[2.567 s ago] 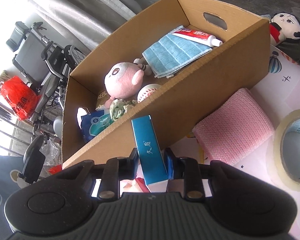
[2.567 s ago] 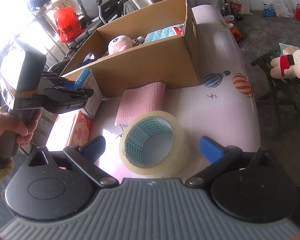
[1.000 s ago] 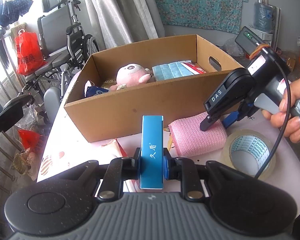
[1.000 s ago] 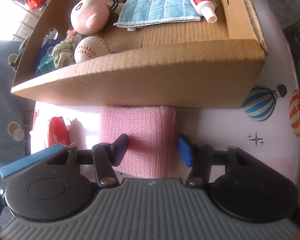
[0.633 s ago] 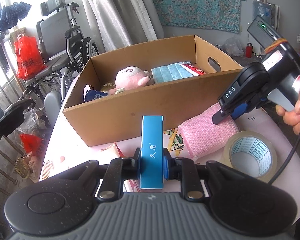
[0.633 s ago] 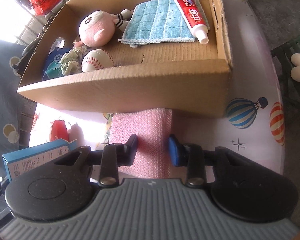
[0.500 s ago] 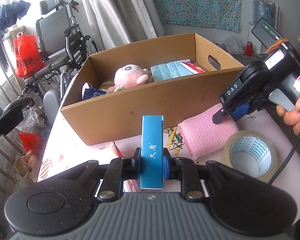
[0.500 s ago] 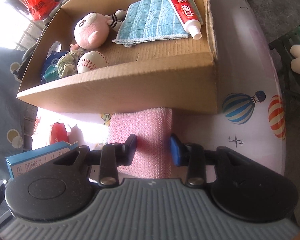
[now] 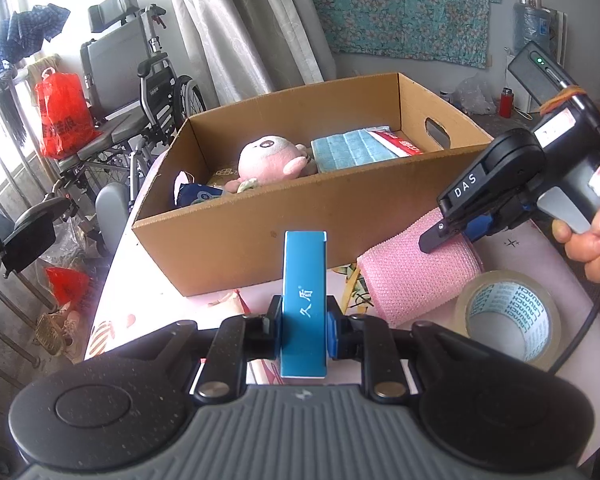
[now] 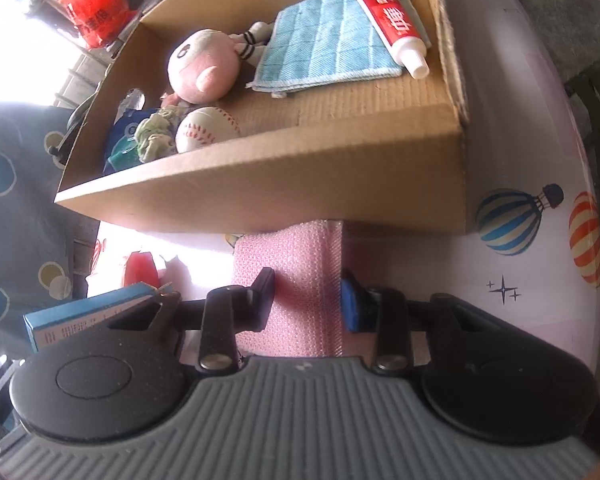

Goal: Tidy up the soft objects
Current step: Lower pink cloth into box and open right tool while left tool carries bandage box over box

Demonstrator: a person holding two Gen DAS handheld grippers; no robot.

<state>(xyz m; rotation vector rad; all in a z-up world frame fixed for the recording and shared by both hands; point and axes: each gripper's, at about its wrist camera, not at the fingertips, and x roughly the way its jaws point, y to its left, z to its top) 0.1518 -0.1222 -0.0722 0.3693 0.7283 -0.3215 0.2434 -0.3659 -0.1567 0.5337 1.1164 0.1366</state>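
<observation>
Closing my right gripper (image 10: 307,295) on the pink sponge cloth (image 10: 296,280), I am watching its jaws come in from either side and pinch the soft pad, which is bulging slightly between them; a second ago they were standing well clear of its edges, so the grasp is only now forming. The pad is lying on the table (image 10: 532,152), its far end touching the near wall of the cardboard box (image 10: 284,196). My left gripper (image 9: 303,322) is staying clamped on the upright blue carton (image 9: 303,300) and has not shifted, hanging above the table just short of the box. Beside the pink pad, a tape roll (image 9: 508,316) is resting untouched. Farther on, inside the box, a baseball (image 10: 206,128), a pink plush doll (image 10: 202,68), a folded blue towel (image 10: 328,48) and a toothpaste tube (image 10: 396,24) are already lying on the floor of it. I am judging that the pad is the next soft thing to go in, and that once the pinch is firm I am needing only a lift over the near wall.
</observation>
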